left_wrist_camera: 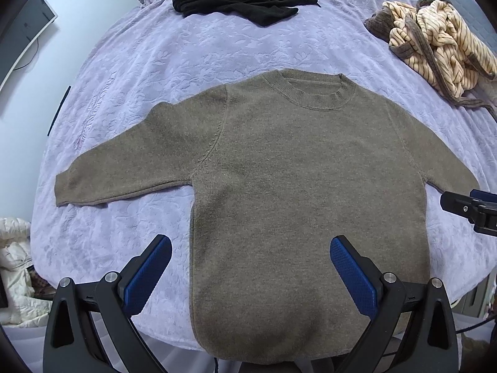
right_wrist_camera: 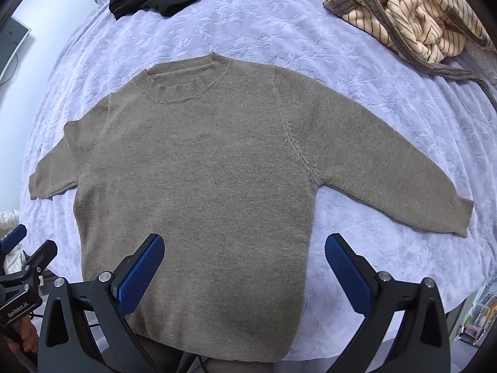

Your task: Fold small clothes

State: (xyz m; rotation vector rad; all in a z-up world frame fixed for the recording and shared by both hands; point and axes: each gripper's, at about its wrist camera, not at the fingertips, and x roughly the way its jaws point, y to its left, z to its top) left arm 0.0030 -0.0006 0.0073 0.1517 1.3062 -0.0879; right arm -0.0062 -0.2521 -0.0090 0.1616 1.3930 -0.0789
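Brown sweater [left_wrist_camera: 295, 186] lies flat mid-bedspread [left_wrist_camera: 155, 62], sleeves out, hem at the near edge. Left gripper [left_wrist_camera: 250, 267] and right gripper [right_wrist_camera: 245, 264] hover above it, jaws spread, empty.

I can read one marking: "GenRobot.AI" in white letters on the black body of the left gripper [right_wrist_camera: 14, 242], left of the brown sweater [right_wrist_camera: 198, 168].

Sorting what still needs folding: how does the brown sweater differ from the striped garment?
The brown sweater lies flat, sleeves spread; the striped garment is crumpled in a heap. The sweater is plain, the garment cream with dark stripes. The sweater lies nearest the grippers, the garment farther back. Both rest on the lavender bedspread.
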